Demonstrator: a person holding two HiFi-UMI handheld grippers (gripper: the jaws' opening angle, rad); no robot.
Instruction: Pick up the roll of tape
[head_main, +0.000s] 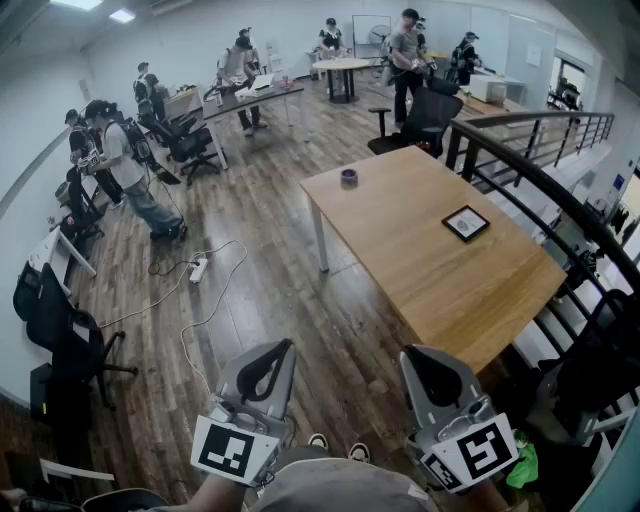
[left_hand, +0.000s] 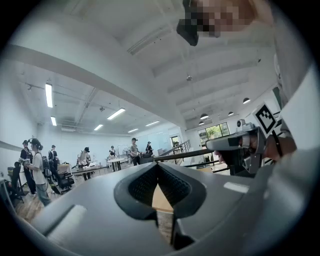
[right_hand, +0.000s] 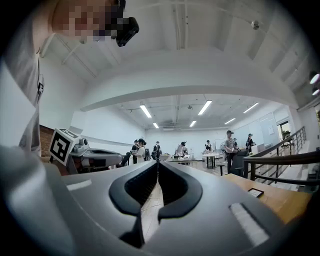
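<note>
The roll of tape (head_main: 348, 177) is small and dark and lies on the far left corner of a wooden table (head_main: 420, 260), well ahead of both grippers. At the bottom of the head view, my left gripper (head_main: 287, 348) and my right gripper (head_main: 409, 353) are held level above the wooden floor, short of the table. In the left gripper view the left gripper (left_hand: 158, 165) has its jaws met at the tips, with nothing between them. The right gripper (right_hand: 158, 162) is likewise shut and empty in its own view. I cannot make out the tape in either gripper view.
A black-framed tablet (head_main: 466, 222) lies on the table's right part. A dark railing (head_main: 545, 180) and stairs run along the right. A power strip with cables (head_main: 198, 268) lies on the floor at left. Office chairs, desks and several people fill the far room.
</note>
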